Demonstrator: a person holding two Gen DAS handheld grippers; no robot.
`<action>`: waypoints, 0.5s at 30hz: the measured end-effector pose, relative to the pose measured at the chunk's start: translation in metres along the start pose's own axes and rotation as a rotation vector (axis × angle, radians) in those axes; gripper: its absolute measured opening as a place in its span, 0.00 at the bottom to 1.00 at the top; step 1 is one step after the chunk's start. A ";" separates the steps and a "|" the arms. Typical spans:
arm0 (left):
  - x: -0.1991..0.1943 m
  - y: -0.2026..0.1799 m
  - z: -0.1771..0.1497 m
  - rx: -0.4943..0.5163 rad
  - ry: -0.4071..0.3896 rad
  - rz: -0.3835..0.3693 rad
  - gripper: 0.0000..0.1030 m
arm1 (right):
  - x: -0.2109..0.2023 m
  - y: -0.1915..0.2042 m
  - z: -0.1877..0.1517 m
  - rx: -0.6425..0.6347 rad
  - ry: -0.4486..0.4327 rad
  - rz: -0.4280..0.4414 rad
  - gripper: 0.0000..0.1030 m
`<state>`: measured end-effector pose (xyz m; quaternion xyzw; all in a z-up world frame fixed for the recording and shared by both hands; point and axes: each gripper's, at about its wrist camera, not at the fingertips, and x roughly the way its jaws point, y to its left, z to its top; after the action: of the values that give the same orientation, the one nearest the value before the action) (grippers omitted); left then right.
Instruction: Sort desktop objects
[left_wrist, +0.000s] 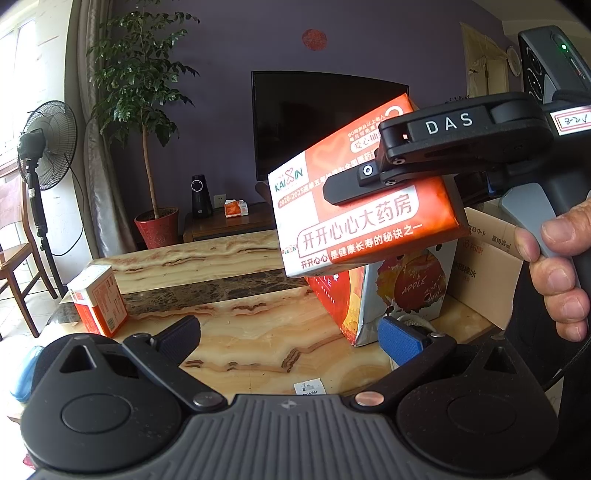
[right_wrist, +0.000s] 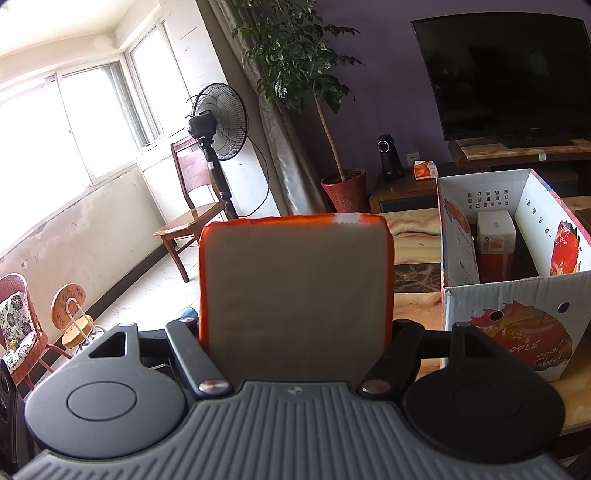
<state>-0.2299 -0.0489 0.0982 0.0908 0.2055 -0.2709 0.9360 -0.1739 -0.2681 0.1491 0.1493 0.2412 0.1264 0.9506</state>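
While right gripper (right_wrist: 295, 332) clamps orange tissue pack (right_wrist: 295, 288) between fingers, aloft left of apple carton (right_wrist: 491, 295): one pack (right_wrist: 495, 240) already inside. Left gripper (left_wrist: 291, 336) open, empty; another pack (left_wrist: 98, 301) on table (left_wrist: 258, 332) beyond its left finger.

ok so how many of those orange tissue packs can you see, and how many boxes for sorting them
orange tissue packs: 4 (held between the right gripper's fingers, on the table's left edge, inside the apple box, on the far TV stand)
apple box: 1
brown cardboard box: 1
total: 6
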 end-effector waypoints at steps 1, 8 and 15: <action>0.000 0.000 0.000 0.000 0.000 0.000 0.99 | 0.000 0.000 0.000 -0.001 0.000 0.000 0.71; 0.000 -0.001 0.000 0.002 0.000 0.001 0.99 | 0.000 0.001 -0.001 -0.010 0.002 0.000 0.71; -0.001 -0.001 -0.001 0.004 0.000 0.002 0.99 | 0.000 0.003 -0.002 -0.021 0.005 0.001 0.71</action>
<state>-0.2310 -0.0489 0.0976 0.0928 0.2050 -0.2704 0.9361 -0.1755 -0.2650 0.1483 0.1392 0.2424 0.1299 0.9513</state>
